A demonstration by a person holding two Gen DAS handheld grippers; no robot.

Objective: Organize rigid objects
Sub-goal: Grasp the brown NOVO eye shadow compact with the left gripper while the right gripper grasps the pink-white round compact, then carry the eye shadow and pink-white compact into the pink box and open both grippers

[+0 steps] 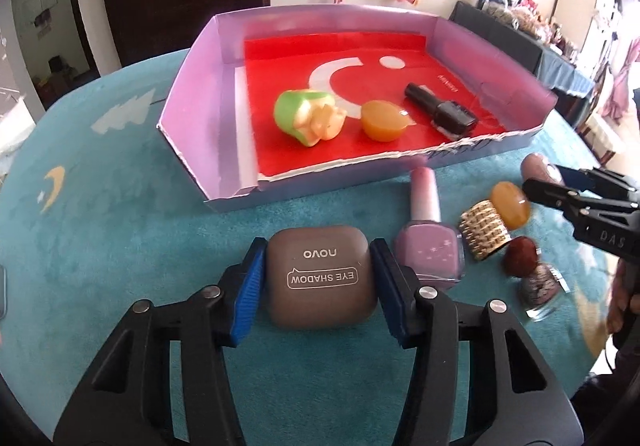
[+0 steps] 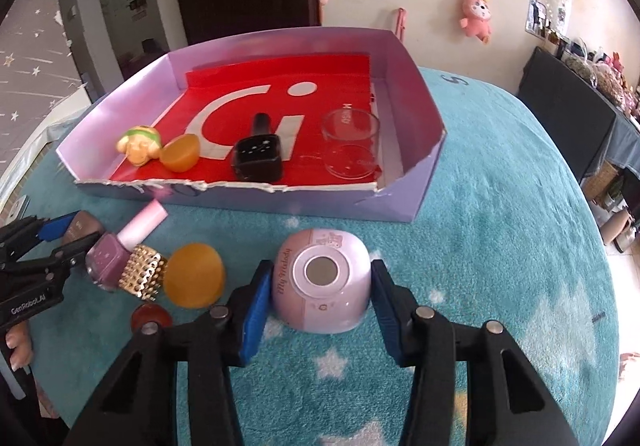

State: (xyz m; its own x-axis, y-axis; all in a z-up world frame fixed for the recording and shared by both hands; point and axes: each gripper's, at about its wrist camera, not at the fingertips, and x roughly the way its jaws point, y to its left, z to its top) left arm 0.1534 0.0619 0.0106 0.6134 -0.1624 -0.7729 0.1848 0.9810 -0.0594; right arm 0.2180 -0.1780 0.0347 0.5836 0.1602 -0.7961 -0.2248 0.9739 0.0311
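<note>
My left gripper [image 1: 318, 262] is shut on a brown eye shadow case [image 1: 322, 276] that lies on the teal cloth, with a blue pad against each of its sides. My right gripper [image 2: 322, 270] is shut on a pink rounded case [image 2: 320, 280] with a round metal disc on top. A lilac tray [image 1: 192, 78] beyond them holds a green and yellow toy [image 1: 308, 118], an orange dome [image 1: 382, 120], a black nail polish bottle [image 1: 440, 110] and a clear glass cup [image 2: 352, 144].
Between the grippers on the cloth lie a mauve nail polish bottle [image 1: 430, 242], a gold studded band [image 1: 484, 230], an orange piece [image 1: 510, 204], a red-brown ball [image 1: 520, 256] and a glittery bottle [image 1: 542, 290]. The tray's near wall is torn and low.
</note>
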